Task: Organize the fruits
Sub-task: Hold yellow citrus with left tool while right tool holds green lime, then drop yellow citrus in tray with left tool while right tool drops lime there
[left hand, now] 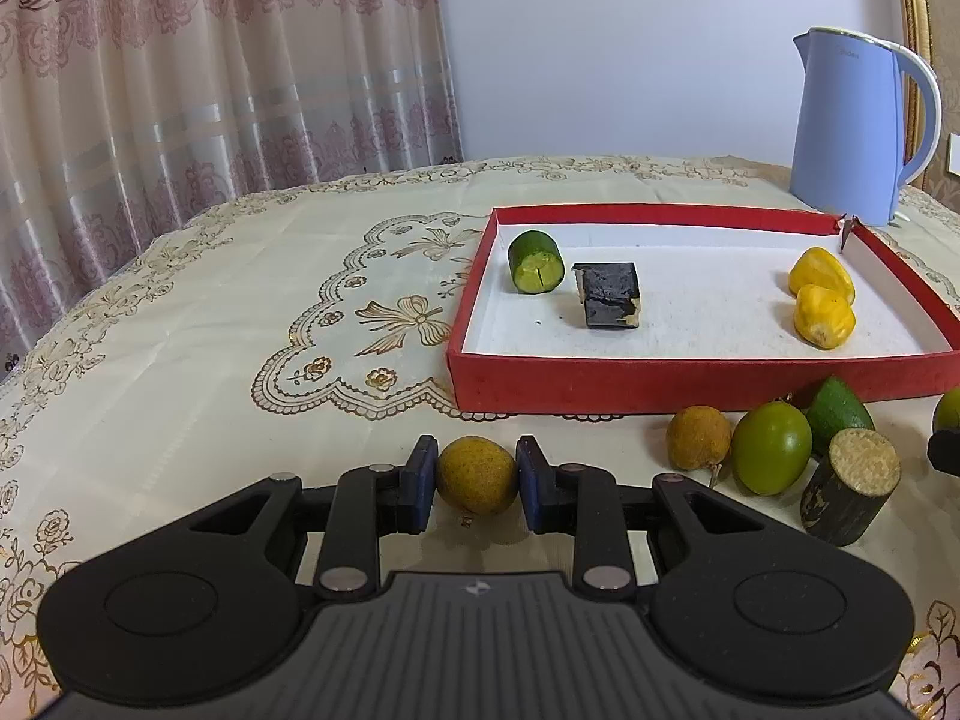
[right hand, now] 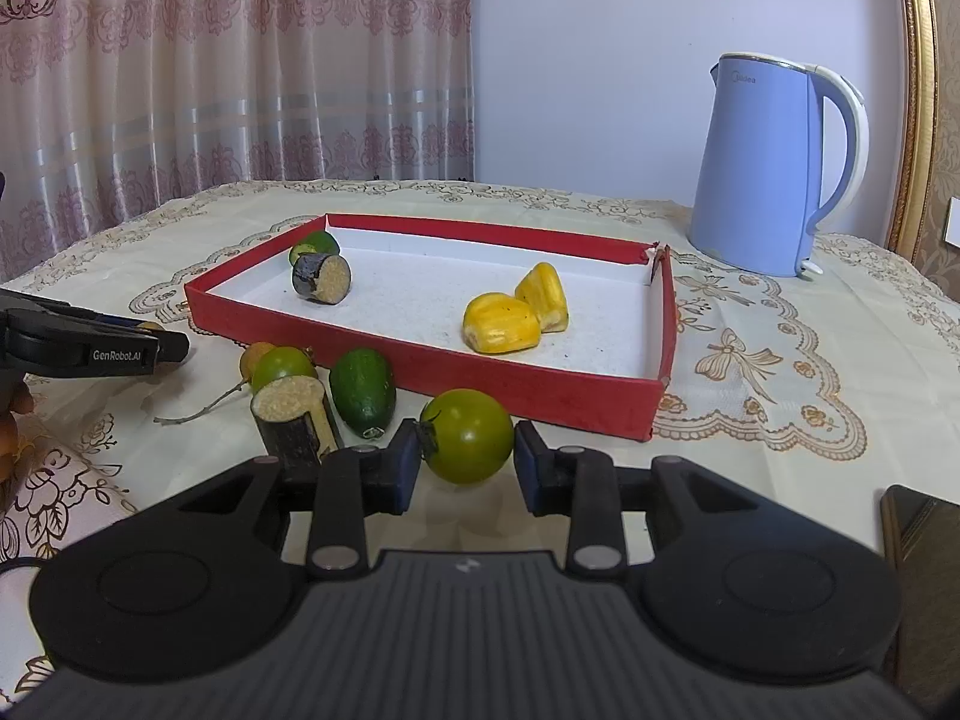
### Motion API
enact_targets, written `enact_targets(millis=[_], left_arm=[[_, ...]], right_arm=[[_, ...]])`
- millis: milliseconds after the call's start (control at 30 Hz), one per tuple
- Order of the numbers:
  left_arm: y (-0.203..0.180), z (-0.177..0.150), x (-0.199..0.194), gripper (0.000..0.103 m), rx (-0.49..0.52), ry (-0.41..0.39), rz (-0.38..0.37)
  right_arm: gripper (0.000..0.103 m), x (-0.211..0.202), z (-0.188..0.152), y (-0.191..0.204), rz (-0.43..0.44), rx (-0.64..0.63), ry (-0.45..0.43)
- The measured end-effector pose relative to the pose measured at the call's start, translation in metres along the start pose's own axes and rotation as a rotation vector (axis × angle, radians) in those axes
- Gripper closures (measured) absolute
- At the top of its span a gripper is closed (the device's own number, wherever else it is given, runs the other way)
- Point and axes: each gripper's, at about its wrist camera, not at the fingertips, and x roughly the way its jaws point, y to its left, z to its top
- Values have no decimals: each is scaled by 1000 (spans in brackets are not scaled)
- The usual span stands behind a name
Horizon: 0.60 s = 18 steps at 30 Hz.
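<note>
- The left gripper [left hand: 476, 474] has its blue pads [left hand: 420, 477] on either side of a brownish-yellow round fruit [left hand: 476, 475], closed in to about the fruit's width. The pads look to be touching its skin, though I cannot tell how firmly; the fruit seems to sit on the tablecloth [left hand: 180, 330].
- The right gripper [right hand: 467, 459] brackets a green round fruit [right hand: 468, 437] the same way, its stem end against the left pad and a thin gap seeming to remain at the right pad.
- To do this well, I judge each squeeze should be centred on the widest part, gentle enough not to bruise, and the lift straight up before any sideways travel.
- Just beyond, loose on the cloth, lie a dark cane stub [right hand: 294, 426], a green oval fruit [right hand: 362, 391] and more round fruits; moving low risks knocking them.
- Farther on sits the red tray [right hand: 420, 369], holding two yellow pieces [right hand: 501, 323], a green cut piece [left hand: 536, 262] and a dark cut piece [left hand: 609, 295]. Clear its front wall, then set like beside like.
- A blue kettle [right hand: 774, 168] stands behind the tray, out of the way.
</note>
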Motion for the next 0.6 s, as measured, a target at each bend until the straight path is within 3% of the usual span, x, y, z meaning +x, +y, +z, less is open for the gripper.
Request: enact_targets(millis=[600], left_arm=[[-3,21,-12,75,12,-51,13]], right_arm=[[72,-2,0,0,7,8,-9]])
